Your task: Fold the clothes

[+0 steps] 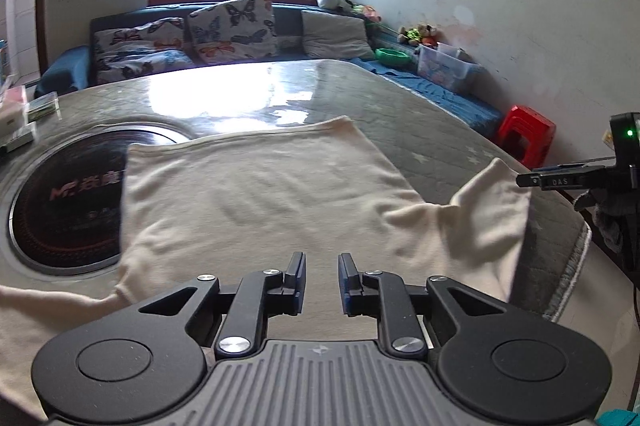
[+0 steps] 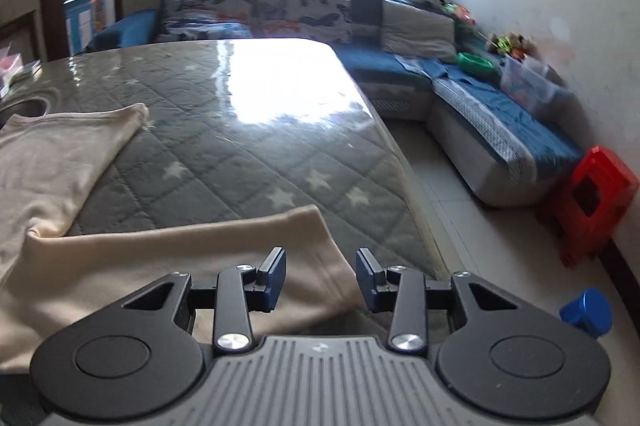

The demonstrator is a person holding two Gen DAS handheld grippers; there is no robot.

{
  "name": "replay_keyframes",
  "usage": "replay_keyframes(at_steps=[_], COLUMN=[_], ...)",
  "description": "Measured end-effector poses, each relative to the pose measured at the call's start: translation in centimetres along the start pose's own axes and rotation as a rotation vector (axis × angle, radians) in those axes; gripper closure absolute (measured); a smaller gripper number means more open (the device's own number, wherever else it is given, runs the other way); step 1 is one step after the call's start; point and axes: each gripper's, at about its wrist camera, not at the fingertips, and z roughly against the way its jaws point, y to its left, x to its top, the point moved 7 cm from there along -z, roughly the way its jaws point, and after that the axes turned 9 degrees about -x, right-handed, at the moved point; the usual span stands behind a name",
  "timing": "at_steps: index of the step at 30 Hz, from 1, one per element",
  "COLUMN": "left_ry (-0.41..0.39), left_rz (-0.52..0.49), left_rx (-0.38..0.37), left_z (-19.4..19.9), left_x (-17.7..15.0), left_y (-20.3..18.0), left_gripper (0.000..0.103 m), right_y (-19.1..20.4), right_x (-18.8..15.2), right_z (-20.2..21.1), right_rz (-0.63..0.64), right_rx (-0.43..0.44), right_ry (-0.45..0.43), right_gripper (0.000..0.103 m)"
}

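Observation:
A cream shirt lies spread on the grey star-quilted table cover. My left gripper is open and empty, just above the shirt's near edge. The shirt's right sleeve is raised at its tip, beside my right gripper, which shows from the side at the right edge. In the right wrist view the right gripper is open, its jaws over the end of the cream sleeve, with nothing between the pads. The shirt body lies to its left.
A round black induction plate is set in the table, partly under the shirt. Small boxes sit at the table's far left. A blue sofa with cushions runs behind and right. A red stool and a blue object stand on the floor.

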Motion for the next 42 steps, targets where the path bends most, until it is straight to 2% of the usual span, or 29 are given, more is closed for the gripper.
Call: replay_keyframes(at_steps=[7,10,11,16,20,22,23,27,32,38,41,42], left_ry=[0.031,0.041,0.044,0.059,0.085,0.091,0.093,0.079,0.07,0.059,0.059,0.06], left_rz=[-0.036,-0.048,-0.052,-0.082,-0.098,-0.103,-0.106,-0.106,-0.113,-0.117,-0.119,-0.118], left_rx=[-0.024,-0.031,-0.034,-0.055,-0.06,-0.057,-0.056,-0.059,-0.064,-0.059,-0.052,-0.049], left_z=[-1.5,-2.0,-2.1,-2.8,-3.8,-4.0,-4.1,-3.8,-4.0,-3.8,-4.0,-4.1], left_x=[-0.2,-0.3,-0.3,-0.7,-1.3,-1.4,-1.4,-1.1,-0.7,-0.4,-0.2,-0.1], left_y=[-2.3,-3.0,-3.2,-4.3,-4.7,-4.8,-4.8,-5.1,-5.5,-5.9,-6.0,-6.0], left_gripper=[0.083,0.078,0.078,0.078,0.078,0.078,0.078,0.076,0.076,0.072,0.072,0.072], right_y=[-1.2,-1.2,-1.3,-1.7,-2.1,-2.2,-2.3,-2.7,-3.0,-2.4,-2.4,-2.4], right_x=[-1.4,-1.5,-1.5,-1.2,-1.8,-2.1,-2.2,-2.3,-2.8,-3.2,-3.1,-3.1], right_z=[-0.4,-0.4,-0.3,0.5,0.5,0.2,0.3,1.1,1.6,0.6,0.5,0.5], right_rz=[-0.102,-0.128,-0.134,-0.141,-0.161,-0.175,-0.186,-0.226,-0.284,-0.288,-0.314,-0.324], right_rx=[0.039,0.037,0.032,-0.016,-0.039,-0.036,-0.029,-0.017,0.011,0.009,0.023,0.029], right_ry=[0.029,0.028,0.025,-0.007,0.007,0.015,0.013,-0.005,-0.004,0.0,-0.006,-0.006], right_gripper=[0.067,0.082,0.095,0.096,0.094,0.089,0.082,0.074,0.074,0.076,0.093,0.095])
